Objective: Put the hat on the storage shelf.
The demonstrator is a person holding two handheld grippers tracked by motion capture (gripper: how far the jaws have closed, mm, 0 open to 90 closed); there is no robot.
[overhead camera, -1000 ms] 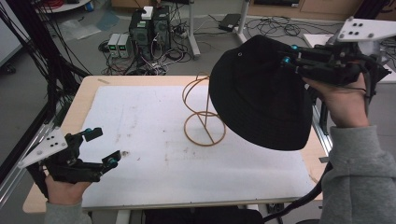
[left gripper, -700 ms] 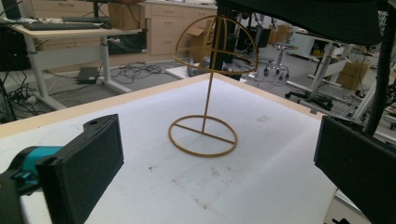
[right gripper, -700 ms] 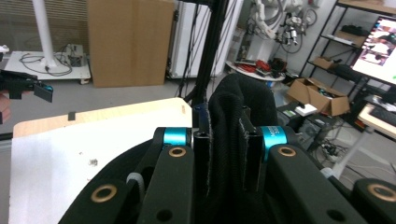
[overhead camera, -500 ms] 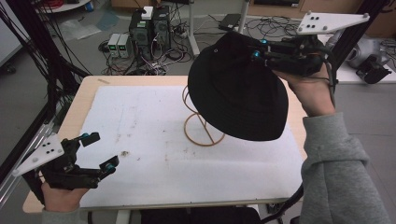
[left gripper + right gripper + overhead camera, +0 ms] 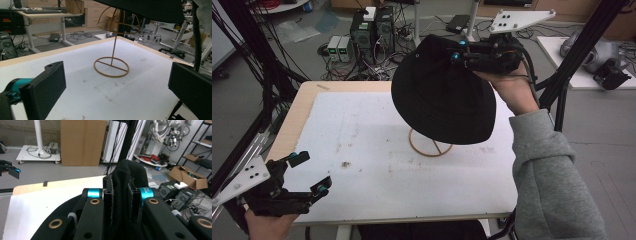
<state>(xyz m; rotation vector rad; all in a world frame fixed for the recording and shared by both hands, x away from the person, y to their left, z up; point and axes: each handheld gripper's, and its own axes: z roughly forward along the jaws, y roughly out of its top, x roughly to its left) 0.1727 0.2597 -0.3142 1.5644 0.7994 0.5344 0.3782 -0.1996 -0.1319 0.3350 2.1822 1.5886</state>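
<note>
A black bucket hat hangs in the air above the table, brim tilted down toward me. My right gripper is shut on a fold of its crown, and the pinched black cloth stands between the jaws in the right gripper view. Under the hat stands a thin brown wire hat stand, its ring base on the white mat; its domed top sits just below the hat's brim. My left gripper is open near the table's front left corner, with nothing between its jaws.
A white mat covers the wooden table. Black frame poles rise at the right and cables hang at the left. Computers and cables lie on the floor beyond the far edge.
My right gripper has carried the hat leftward and away from me, so it now hangs over the stand. The left gripper has shifted slightly toward the front left corner.
</note>
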